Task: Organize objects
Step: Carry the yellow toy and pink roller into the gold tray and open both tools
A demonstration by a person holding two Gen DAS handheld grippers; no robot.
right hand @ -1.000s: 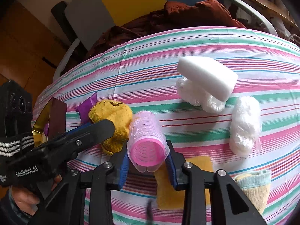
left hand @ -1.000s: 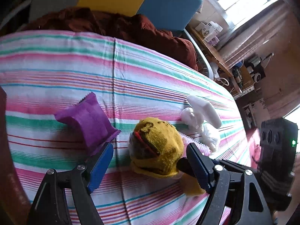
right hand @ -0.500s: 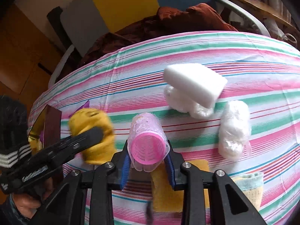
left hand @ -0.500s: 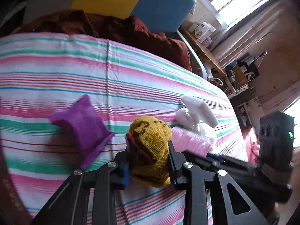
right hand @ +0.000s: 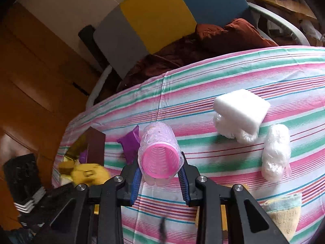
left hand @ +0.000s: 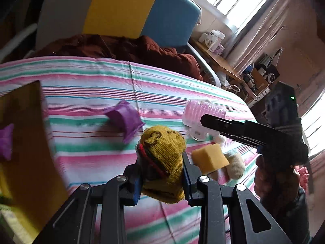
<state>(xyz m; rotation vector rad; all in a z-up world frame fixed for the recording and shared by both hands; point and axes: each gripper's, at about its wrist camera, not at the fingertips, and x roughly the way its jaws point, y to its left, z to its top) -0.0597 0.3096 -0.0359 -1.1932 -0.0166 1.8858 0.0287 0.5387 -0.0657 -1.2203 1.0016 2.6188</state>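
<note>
The left gripper [left hand: 162,174] has its fingers pinched on a yellow knitted sock ball [left hand: 162,158], held clear of the striped cloth [left hand: 85,93] covering the bench. The right gripper [right hand: 160,174] has its fingers clamped on a pink hair roller [right hand: 158,154], open end facing the camera, also lifted off the cloth.

At the far left edge of the bench stands a box with a shiny gold lining [left hand: 22,134] (its flap up); inside, a purple packet [left hand: 6,142] shows, and the right wrist view catches something yellowish [right hand: 66,167] in there too, too blurred to name. A second purple packet [left hand: 124,118] lies on the cloth just right of the box.

Toward the right side of the bench lie a white foam block [right hand: 241,109] resting on a clear plastic-wrapped bundle [right hand: 233,130], another wrapped bundle [right hand: 275,152] beside it, a yellow sponge [left hand: 209,158] and a pale rolled sock [right hand: 284,213] nearer the edge. Behind the bench a dark red blanket [left hand: 126,48] is heaped.
</note>
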